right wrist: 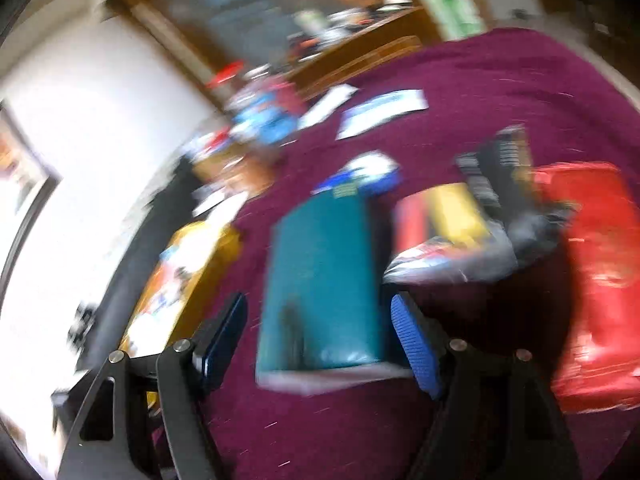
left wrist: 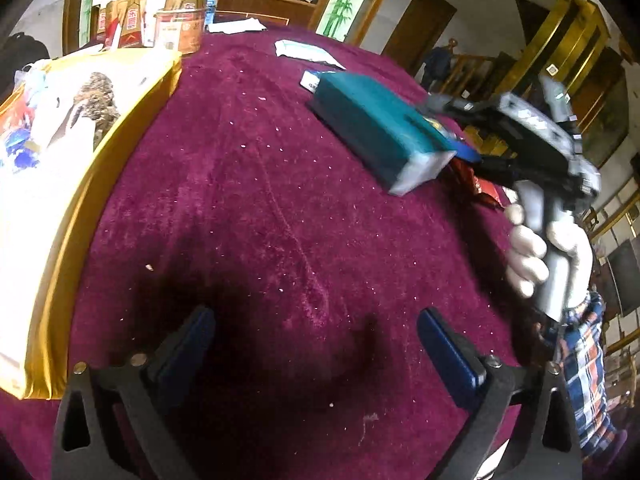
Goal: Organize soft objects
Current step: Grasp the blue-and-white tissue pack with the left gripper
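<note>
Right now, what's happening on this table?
A person holds a gripper in each hand over a maroon cloth-covered table. The right gripper has its jaws open around the near end of a teal pack, not yet closed on it; that view is motion-blurred. The left gripper hangs open over bare cloth, holding nothing. A red pack lies to the right.
</note>
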